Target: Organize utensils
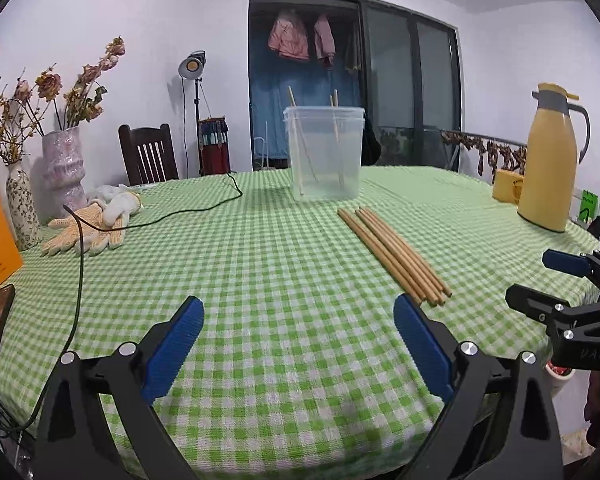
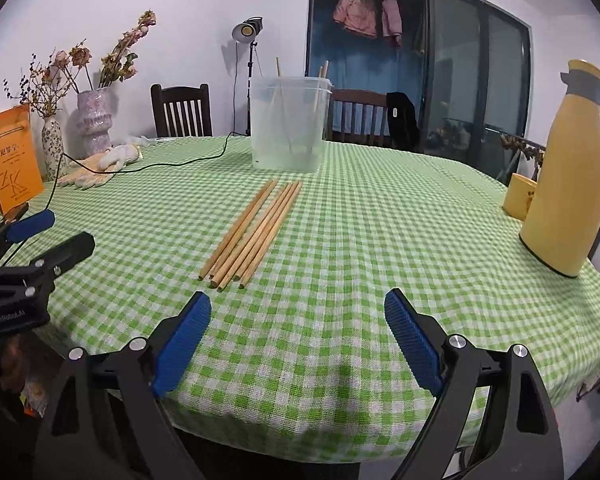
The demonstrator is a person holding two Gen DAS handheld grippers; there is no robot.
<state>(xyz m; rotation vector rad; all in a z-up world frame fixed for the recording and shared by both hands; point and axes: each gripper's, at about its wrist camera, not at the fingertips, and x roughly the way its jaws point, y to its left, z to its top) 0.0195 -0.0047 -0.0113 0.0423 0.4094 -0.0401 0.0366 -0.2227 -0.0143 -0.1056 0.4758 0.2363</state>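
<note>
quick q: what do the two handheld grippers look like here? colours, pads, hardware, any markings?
Both match: the left gripper and right gripper have matte black angular plastic finger arms, ribbed blue pads on the inner faces, and silver round pivot bolts. Seen from the opposite cameras, each black body carries small pale lettering, only partly legible. No cable on the grippers themselves is visible.

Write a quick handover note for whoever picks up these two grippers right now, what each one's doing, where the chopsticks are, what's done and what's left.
Left gripper: open, empty, over the near edge of the checked tablecloth.
Right gripper: open, empty, just short of the chopstick ends.
Loose chopsticks: a bundle lying flat side by side on the cloth, between the grippers and the container.
Clear plastic container: upright farther back on the table, a few chopsticks already standing in it.
Done: those few are in.
Left: pick up the bundle on the cloth and put it in the container. The right gripper looks better placed to start.
</note>
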